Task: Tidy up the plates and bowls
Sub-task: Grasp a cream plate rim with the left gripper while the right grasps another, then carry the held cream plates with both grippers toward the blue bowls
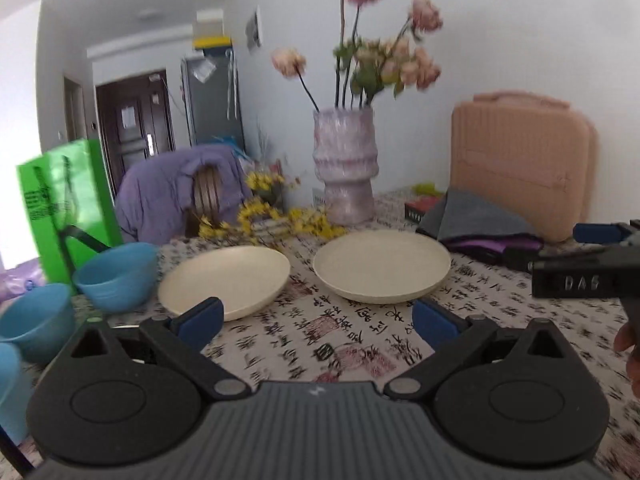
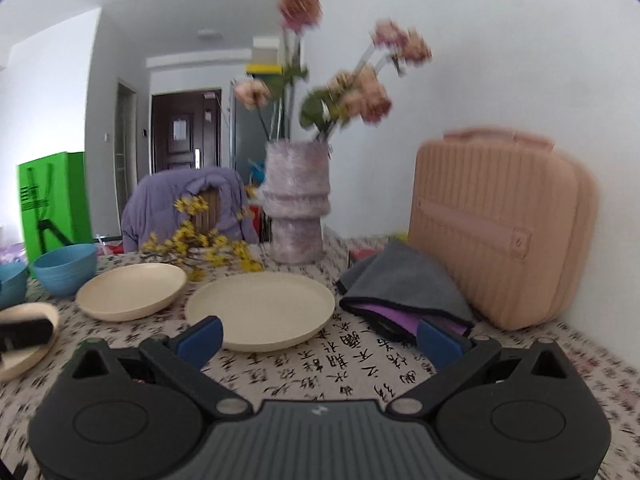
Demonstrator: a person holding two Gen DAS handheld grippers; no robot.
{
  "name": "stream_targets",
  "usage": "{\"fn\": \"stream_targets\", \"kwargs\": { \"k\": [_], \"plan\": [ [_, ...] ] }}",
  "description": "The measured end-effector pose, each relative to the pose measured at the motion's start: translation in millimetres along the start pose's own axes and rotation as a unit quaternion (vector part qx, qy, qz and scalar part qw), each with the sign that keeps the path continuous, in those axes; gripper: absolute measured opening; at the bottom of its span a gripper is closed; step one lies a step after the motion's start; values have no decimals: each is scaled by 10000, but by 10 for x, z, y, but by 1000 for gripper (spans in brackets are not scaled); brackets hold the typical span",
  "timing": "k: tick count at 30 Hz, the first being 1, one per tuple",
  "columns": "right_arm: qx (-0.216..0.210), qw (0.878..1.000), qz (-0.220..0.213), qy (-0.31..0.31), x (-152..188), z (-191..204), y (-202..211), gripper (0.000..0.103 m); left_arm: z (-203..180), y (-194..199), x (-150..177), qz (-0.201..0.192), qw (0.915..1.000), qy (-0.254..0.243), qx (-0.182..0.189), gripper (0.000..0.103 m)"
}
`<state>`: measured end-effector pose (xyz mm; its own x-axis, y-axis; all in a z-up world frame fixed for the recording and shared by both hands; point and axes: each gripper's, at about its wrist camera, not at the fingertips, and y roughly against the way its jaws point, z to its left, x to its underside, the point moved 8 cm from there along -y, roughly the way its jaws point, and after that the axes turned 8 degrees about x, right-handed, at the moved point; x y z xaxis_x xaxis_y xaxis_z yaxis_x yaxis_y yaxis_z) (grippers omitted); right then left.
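Two cream plates lie side by side on the patterned tablecloth: a left plate (image 1: 226, 280) (image 2: 132, 290) and a right plate (image 1: 382, 266) (image 2: 260, 310). A third cream plate (image 2: 24, 336) lies at the far left in the right wrist view. Blue bowls (image 1: 118, 274) (image 2: 66, 272) stand at the left, with more blue bowls (image 1: 34, 320) nearer. My left gripper (image 1: 318, 320) is open and empty, in front of the two plates. My right gripper (image 2: 320, 334) is open and empty, just short of the right plate; it also shows in the left wrist view (image 1: 584, 268).
A pink vase with flowers (image 1: 346, 168) (image 2: 296, 212) stands behind the plates, with yellow flower sprigs (image 1: 264, 216) beside it. A grey cloth (image 2: 404, 288) and a pink case (image 2: 500, 232) sit at the right. A green bag (image 1: 64, 208) and a chair with a purple jacket (image 1: 176, 196) are at the left.
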<state>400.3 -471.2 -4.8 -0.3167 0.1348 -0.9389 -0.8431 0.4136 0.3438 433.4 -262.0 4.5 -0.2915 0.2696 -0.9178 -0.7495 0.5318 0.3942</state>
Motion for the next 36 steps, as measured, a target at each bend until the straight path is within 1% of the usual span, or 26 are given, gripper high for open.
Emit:
{"fn": "stream_targets", "kwargs": {
  "k": [3,6,9,10,11,12,14,16,18,19,20,21,22,23,24,26,30,32,34,36],
  "plan": [
    [-75,9991,379,-146,-34,-60,-405,103,15,-379,-66,122,9997,142,128,103],
    [-233,9962,776,-311,-25,-82,-767,103,93,-821,-129,334,9986,401,40,103],
    [-208,9949,945,-267,-48,-61,-1104,101,132,-1215,-164,334,9989,326,59,102],
    [-209,9944,1002,-257,-58,-43,-1225,100,155,-1359,-155,443,9982,394,79,101],
    [-229,9938,1056,-252,-59,-17,-1320,94,198,-1478,-138,568,9969,527,100,96],
    [-266,9932,1110,-248,-66,15,-1408,89,238,-1609,-129,690,9952,685,92,88],
    [-426,9924,1145,-176,-86,98,-1584,86,304,-1799,-93,850,9918,946,120,81],
    [-512,9908,1244,-130,-68,169,-1749,79,344,-1934,-56,959,9894,1084,102,75],
    [-534,9878,1452,-183,-18,191,-1912,61,373,-2039,-11,1058,9869,1215,100,65],
    [-524,9860,1569,-228,14,194,-1982,56,384,-2094,23,1143,9852,1269,141,61],
    [-522,9844,1652,-296,41,196,-2037,49,391,-2132,57,1235,9835,1307,187,53],
    [-525,9836,1693,-338,55,195,-2080,46,391,-2184,73,1278,9828,1318,195,43],
    [-516,9828,1732,-371,76,194,-2121,45,400,-2205,98,1325,9816,1362,192,39],
    [-502,9824,1756,-395,95,191,-2146,42,410,-2224,114,1346,9806,1411,204,32],
    [-480,9814,1807,-428,122,183,-2175,33,419,-2246,128,1369,9791,1482,250,24],
    [-464,9798,1884,-492,156,159,-2209,18,419,-2268,129,1329,9783,1550,347,19],
    [-392,9805,1844,-560,145,92,-2202,9,408,-2249,117,1347,9777,1581,301,16],
    [-280,9818,1817,-484,122,74,-2160,9,380,-2181,92,1376,9778,1551,306,16],
    [-303,9829,1770,-412,88,73,-2074,9,338,-2086,37,1303,9807,1436,262,16],
    [-333,9841,1692,-418,51,35,-1945,9,293,-1961,-2,1232,9816,1421,321,16]
  ]
}}
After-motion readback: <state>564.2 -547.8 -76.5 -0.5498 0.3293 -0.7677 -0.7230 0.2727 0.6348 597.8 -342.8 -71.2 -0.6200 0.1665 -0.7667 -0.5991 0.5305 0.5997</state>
